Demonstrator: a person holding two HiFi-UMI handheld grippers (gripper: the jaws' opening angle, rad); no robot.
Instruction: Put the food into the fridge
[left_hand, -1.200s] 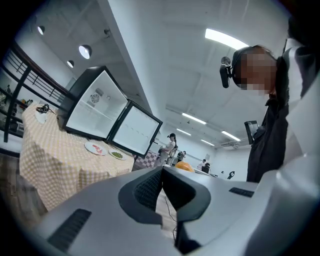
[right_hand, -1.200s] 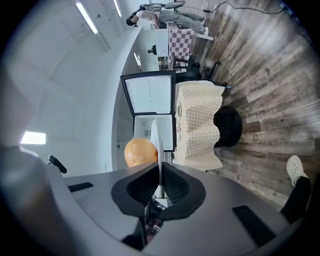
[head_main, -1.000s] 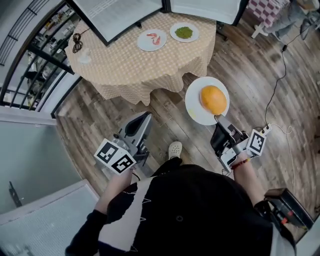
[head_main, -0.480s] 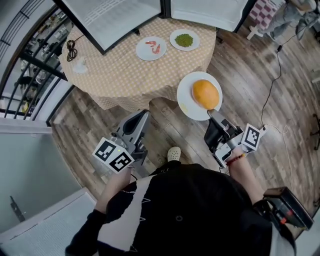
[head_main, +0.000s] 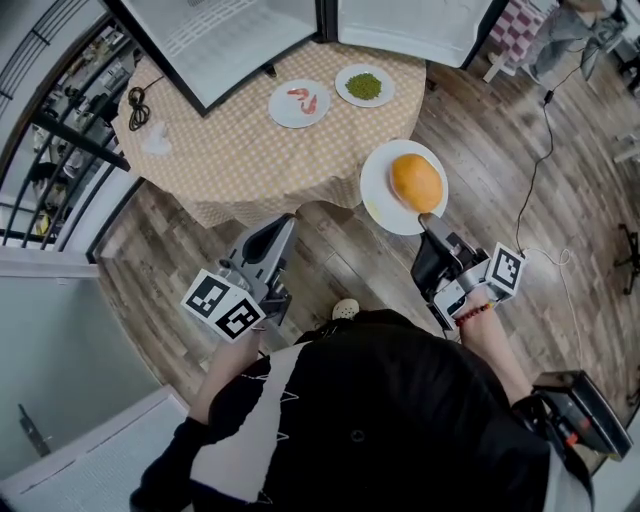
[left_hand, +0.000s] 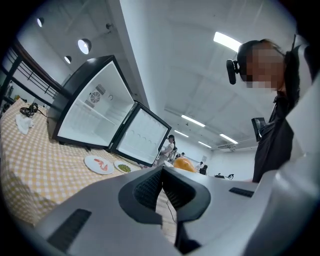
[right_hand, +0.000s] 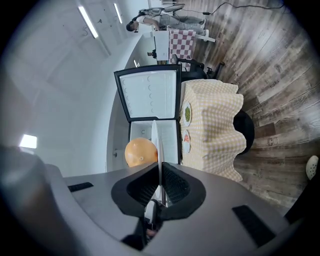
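Right tongs (head_main: 428, 220) clamped on big plate (head_main: 378, 196) rim; plate carries orange round food (head_main: 416, 182). Left tongs (head_main: 285, 224) closed, empty. Counter (head_main: 235, 155): shrimp plate (head_main: 281, 112), greens plate (head_main: 346, 77). Fridge (head_main: 220, 35) open.

Fridge (head_main: 230, 35) runs off the top edge, and only part of its open front shows. The plate (head_main: 378, 195) loses its near rim inside the right tongs (head_main: 426, 219). Red food (head_main: 305, 98) and green food (head_main: 364, 86) over on the table (head_main: 220, 140) are too small to name.

A black cable (head_main: 137, 104) lies on the checked tablecloth (head_main: 230, 150) above wooden floor (head_main: 500, 175).
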